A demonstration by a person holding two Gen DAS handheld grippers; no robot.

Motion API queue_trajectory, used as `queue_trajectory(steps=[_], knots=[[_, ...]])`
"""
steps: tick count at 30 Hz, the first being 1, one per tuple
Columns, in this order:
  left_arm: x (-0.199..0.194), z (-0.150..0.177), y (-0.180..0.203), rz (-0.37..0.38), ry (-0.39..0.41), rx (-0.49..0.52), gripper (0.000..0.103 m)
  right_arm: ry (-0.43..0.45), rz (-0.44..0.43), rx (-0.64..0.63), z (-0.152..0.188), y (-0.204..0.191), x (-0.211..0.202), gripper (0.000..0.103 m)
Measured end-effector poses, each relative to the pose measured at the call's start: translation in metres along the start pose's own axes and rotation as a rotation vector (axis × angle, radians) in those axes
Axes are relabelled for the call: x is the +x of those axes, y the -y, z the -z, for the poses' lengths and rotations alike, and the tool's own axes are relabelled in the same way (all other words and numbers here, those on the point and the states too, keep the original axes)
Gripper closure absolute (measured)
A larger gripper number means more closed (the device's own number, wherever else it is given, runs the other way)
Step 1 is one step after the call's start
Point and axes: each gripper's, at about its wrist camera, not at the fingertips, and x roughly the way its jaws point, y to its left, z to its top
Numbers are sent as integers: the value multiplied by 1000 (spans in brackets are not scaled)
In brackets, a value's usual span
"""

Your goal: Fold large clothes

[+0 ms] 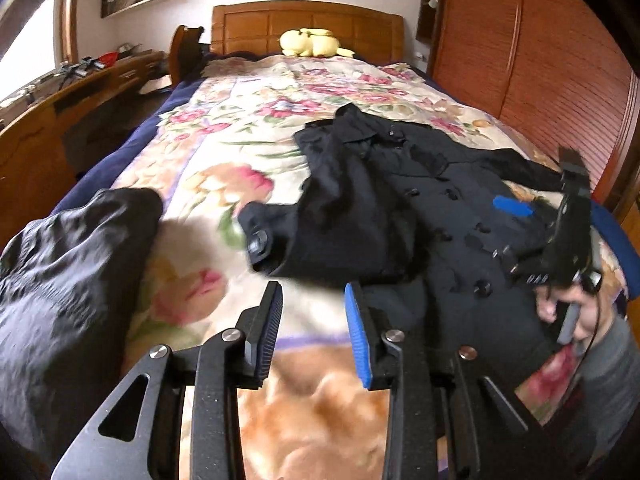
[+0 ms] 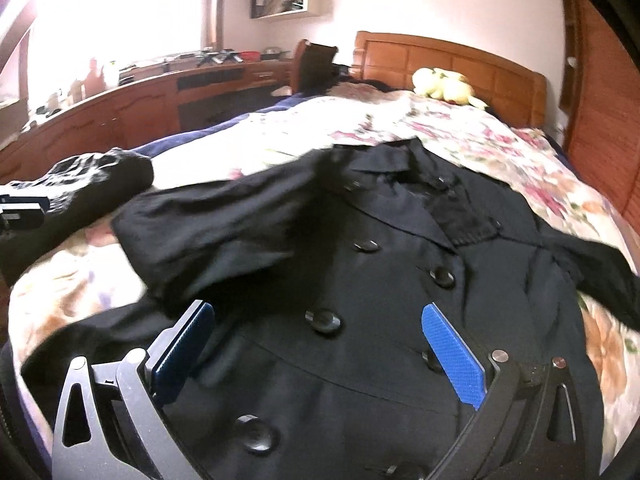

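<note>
black coat (image 2: 380, 264) lies lengthwise, collar toward headboard (image 2: 452, 60); left tool (image 1: 312, 320) and right tool (image 2: 320, 344) spread, empty

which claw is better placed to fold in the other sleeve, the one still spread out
Right. The right claw hovers open over the coat, nearer the spread sleeve. The left claw is open off the coat's opposite edge.
</note>
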Motion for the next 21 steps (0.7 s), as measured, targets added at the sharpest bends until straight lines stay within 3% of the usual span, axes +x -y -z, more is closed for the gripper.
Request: queue_trajectory(steps=[6, 15, 17, 21], knots=[[-6, 23, -29, -3, 16, -42, 70, -19, -99, -88, -28, -42, 6, 0], [-12, 44, -62, -56, 29, -98, 70, -134, -185, -228, -51, -104, 66, 15], [-12, 49, -67, -69, 28, -103, 70, -174, -182, -269, -49, -112, 85, 20], [-11, 54, -75, -80, 26, -119, 70, -235, -123, -356, -46, -120, 114, 47]])
